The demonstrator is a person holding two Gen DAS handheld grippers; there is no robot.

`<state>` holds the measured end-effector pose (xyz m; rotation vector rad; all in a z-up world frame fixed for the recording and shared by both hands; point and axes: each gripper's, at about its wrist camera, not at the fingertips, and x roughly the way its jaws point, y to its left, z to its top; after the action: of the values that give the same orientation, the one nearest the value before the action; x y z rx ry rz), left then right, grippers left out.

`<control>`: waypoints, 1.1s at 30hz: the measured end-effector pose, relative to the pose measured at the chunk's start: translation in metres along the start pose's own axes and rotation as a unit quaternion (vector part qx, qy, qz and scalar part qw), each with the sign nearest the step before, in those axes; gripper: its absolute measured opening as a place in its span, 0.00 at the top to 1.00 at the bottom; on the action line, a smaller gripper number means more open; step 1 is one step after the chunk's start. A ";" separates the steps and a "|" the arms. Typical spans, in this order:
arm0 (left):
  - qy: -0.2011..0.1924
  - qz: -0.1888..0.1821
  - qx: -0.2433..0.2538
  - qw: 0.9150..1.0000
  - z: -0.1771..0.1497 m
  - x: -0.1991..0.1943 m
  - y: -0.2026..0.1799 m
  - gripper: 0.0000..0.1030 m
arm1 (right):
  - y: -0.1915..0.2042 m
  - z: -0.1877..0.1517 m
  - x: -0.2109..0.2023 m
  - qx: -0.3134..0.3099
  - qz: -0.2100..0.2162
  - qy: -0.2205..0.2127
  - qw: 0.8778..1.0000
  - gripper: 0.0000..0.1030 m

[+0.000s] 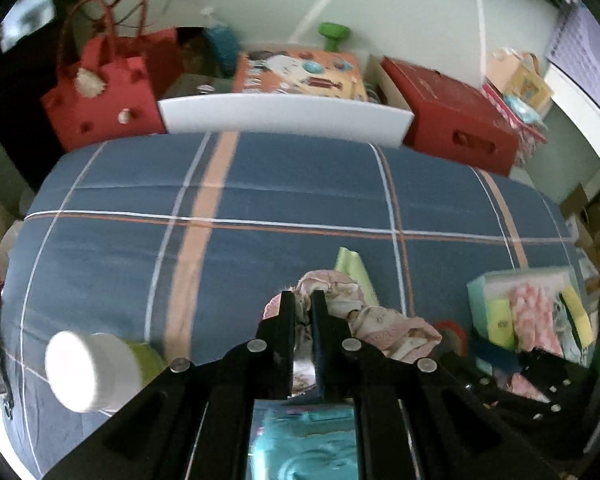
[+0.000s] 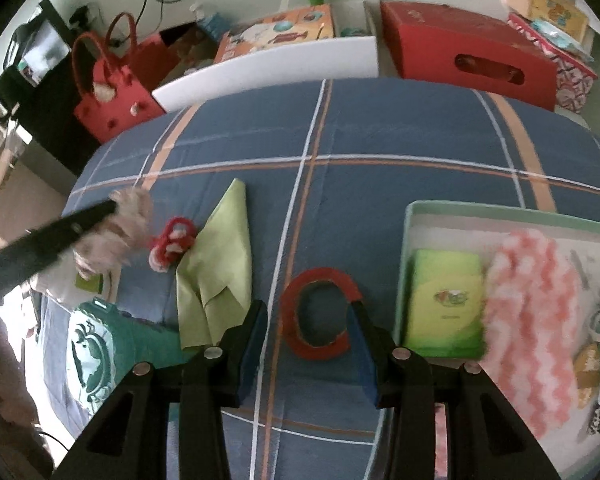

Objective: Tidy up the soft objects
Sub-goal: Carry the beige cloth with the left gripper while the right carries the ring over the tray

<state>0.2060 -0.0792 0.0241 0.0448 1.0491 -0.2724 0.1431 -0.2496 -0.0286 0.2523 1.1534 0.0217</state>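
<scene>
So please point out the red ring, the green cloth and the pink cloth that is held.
red ring point(image 2: 300, 312), right wrist view, left band.
green cloth point(image 2: 220, 256), right wrist view, middle.
pink cloth point(image 1: 384, 324), left wrist view, bunched middle.

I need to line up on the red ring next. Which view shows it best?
The right wrist view: the red ring lies whole on the bedspread, just ahead of the open right gripper. The left wrist view shows only a sliver of it behind the pink cloth.
</scene>
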 end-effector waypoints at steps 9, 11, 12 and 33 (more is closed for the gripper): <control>0.002 -0.012 -0.026 1.000 -0.001 -0.001 0.015 0.93 | 0.013 -0.001 0.029 -0.023 -0.016 0.033 0.999 0.65; 0.002 -0.016 -0.026 1.000 -0.001 -0.001 0.015 0.93 | 0.018 -0.001 0.036 -0.030 -0.024 0.038 0.999 0.73; 0.002 -0.017 -0.026 1.000 -0.001 -0.001 0.015 0.93 | 0.019 -0.001 0.038 -0.032 -0.028 0.040 0.998 0.73; 0.003 -0.015 -0.023 1.000 -0.001 -0.001 0.014 0.93 | 0.019 0.002 0.036 -0.034 -0.022 0.026 0.999 0.90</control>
<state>0.2080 -0.0650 0.0235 -0.0121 1.0615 -0.2759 0.1617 -0.2263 -0.0561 0.1662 1.2070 0.0284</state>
